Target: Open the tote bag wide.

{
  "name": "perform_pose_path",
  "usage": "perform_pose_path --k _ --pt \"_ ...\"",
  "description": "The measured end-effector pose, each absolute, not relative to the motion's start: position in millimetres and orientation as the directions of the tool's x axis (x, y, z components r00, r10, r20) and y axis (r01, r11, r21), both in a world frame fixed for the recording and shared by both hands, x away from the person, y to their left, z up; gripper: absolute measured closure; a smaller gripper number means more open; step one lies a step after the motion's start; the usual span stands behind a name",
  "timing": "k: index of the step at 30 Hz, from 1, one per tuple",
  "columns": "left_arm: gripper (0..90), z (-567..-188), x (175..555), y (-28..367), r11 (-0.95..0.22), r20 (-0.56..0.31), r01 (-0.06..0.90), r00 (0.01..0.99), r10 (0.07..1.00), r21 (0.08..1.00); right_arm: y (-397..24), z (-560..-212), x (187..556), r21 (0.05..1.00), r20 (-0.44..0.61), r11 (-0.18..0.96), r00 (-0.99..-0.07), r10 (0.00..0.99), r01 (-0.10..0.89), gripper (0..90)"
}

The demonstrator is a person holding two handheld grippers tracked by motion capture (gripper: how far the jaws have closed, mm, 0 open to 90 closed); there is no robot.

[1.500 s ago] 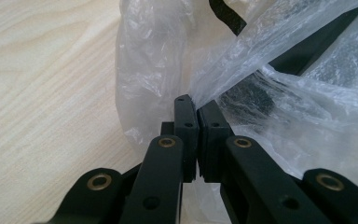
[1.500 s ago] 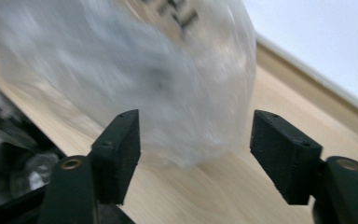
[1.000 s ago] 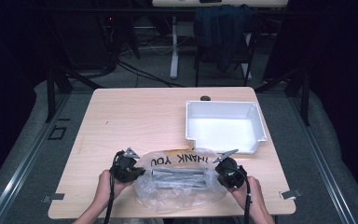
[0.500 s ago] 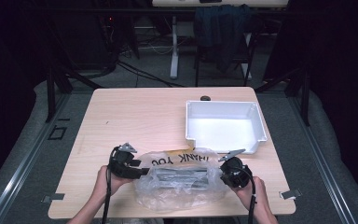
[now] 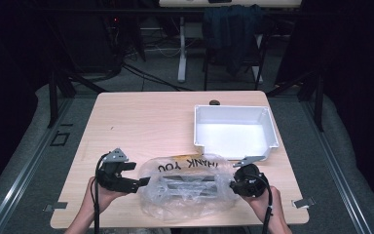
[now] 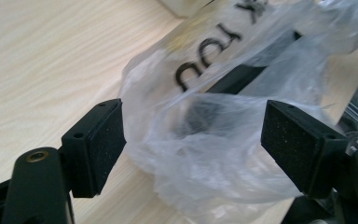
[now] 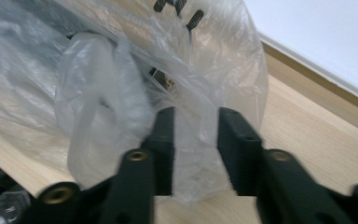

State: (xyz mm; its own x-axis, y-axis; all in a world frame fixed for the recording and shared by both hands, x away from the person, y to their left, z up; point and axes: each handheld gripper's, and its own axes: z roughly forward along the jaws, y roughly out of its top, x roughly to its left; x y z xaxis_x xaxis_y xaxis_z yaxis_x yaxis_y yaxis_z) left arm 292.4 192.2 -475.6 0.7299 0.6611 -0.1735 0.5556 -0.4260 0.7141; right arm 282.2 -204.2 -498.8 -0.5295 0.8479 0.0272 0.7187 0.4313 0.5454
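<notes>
Clear plastic bag (image 5: 187, 187), printed with black lettering, lies on the wooden table (image 5: 146, 122) between the two tongs, with a dark box-like item (image 5: 187, 183) inside it. Left gripper (image 5: 143, 182) stands at the bag's left end: its jaws have just been opening and now stand wide, a bulge of film between the pads but not pressed by them. Right gripper (image 5: 231, 185) stands at the opposite end; its jaws have also just been opening and are narrowly parted, a fold of film in the gap, apparently slack. Holding both ends likely served to keep the bag spread; both grips now appear released. Beyond the right gripper sits a white tray (image 5: 272, 134), empty.
</notes>
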Motion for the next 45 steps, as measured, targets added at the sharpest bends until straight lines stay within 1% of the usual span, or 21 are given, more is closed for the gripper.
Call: perform_pose_path --k 3,10,11,13,14,15,16,17,18,20,21,24,26,28,32,36,37,38,39,41,45 --pt "20.4 -469.1 279.2 183.7 -0.428 -0.158 0.529 0.744 0.649 0.733 -209.3 -487.4 273.0 0.585 0.043 0.405 -0.525 0.850 0.703 51.7" --pt "16.4 -462.9 254.4 163.1 -0.482 -0.093 0.464 0.785 0.612 0.743 -209.8 -462.1 253.6 0.683 0.076 0.374 -0.571 0.817 0.627 32.1" --pt "16.0 -462.8 253.2 161.0 -0.501 -0.085 0.458 0.794 0.602 0.734 -206.9 -459.5 252.4 0.689 0.080 0.382 -0.589 0.804 0.616 29.8" --pt "16.1 -467.3 251.2 151.9 -0.520 -0.066 0.451 0.798 0.599 0.726 -198.1 -458.2 251.2 0.701 0.068 0.395 -0.607 0.792 0.594 29.6" --pt "16.6 -470.5 251.4 147.7 -0.533 -0.058 0.449 0.800 0.597 0.717 -193.3 -460.0 253.3 0.691 0.054 0.413 -0.612 0.789 0.593 30.6" --pt "17.0 -474.2 251.8 143.3 -0.553 -0.043 0.446 0.803 0.594 0.704 -188.7 -463.2 256.0 0.683 0.038 0.424 -0.608 0.793 0.595 35.9" --pt "17.5 -479.2 252.3 137.9 -0.581 -0.017 0.438 0.808 0.589 0.686 -184.6 -467.7 259.5 0.675 0.025 0.427 -0.597 0.802 0.601 47.8" --pt "20.7 -482.6 252.7 134.9 -0.591 -0.004 0.436 0.807 0.591 0.679 -181.5 -473.0 265.0 0.651 -0.003 0.446 -0.586 0.811 0.614 57.3" --pt "26.2 -486.4 253.1 131.6 -0.611 0.017 0.431 0.808 0.588 0.664 -181.1 -476.4 268.0 0.645 -0.008 0.448 -0.581 0.814 0.619 65.4" --pt "40.5 -495.5 255.5 129.6 -0.639 0.064 0.421 0.802 0.594 0.644 -181.3 -484.7 274.8 0.630 -0.008 0.441 -0.563 0.826 0.639 74.2" --pt "57.4 -496.9 256.4 130.2 -0.638 0.063 0.426 0.800 0.597 0.641 -184.5 -492.6 281.2 0.606 -0.011 0.439 -0.544 0.839 0.664 79.6" --pt "74.5 -501.4 265.9 139.7 -0.603 0.054 0.453 0.770 0.636 0.656 -189.8 -502.7 288.3 0.576 0.002 0.423 -0.519 0.855 0.699 82.8" --pt "82.0 -504.4 275.8 150.3 -0.559 0.016 0.501 0.735 0.677 0.661 -192.7 -509.8 292.1 0.553 0.001 0.420 -0.505 0.863 0.720 84.7" --pt "86.8 -509.4 284.7 160.9 -0.521 -0.019 0.550 0.699 0.715 0.653 -195.1 -516.9 295.7 0.521 0.003 0.428 -0.503 0.864 0.738 86.1" --pt "89.7 -522.6 299.1 176.5 -0.504 -0.029 0.623 0.645 0.764 0.598 -198.2 -525.9 299.6 0.477 -0.009 0.432 -0.487 0.873 0.766 88.1" --pt "89.8 -534.8 305.9 185.2 -0.527 -0.024 0.663 0.634 0.773 0.532 -202.7 -532.0 300.6 0.409 -0.018 0.445 -0.481 0.877 0.797 89.1" --pt "89.8 -537.9 306.9 186.5 -0.530 -0.029 0.672 0.633 0.774 0.518 -203.8 -535.2 299.7 0.420 -0.002 0.421 -0.463 0.886 0.804 89.2" --pt "89.8 -541.0 307.6 187.0 -0.540 -0.028 0.676 0.636 0.771 0.501 -206.3 -534.6 300.3 0.381 -0.003 0.441 -0.476 0.880 0.813 89.2" --pt "89.8 -542.6 307.9 186.6 -0.552 -0.020 0.676 0.642 0.767 0.488 -207.0 -538.1 298.9 0.394 0.005 0.420 -0.459 0.889 0.817 89.2" --pt "89.5 -543.7 307.8 183.9 -0.570 0.005 0.667 0.647 0.762 0.480 -208.3 -536.2 297.9 0.343 -0.006 0.454 -0.482 0.876 0.822 89.3" --pt "86.3 -542.6 310.0 181.5 -0.588 0.047 0.653 0.649 0.759 0.478 -208.4 -535.8 290.3 0.323 0.019 0.466 -0.498 0.867 0.824 89.2"
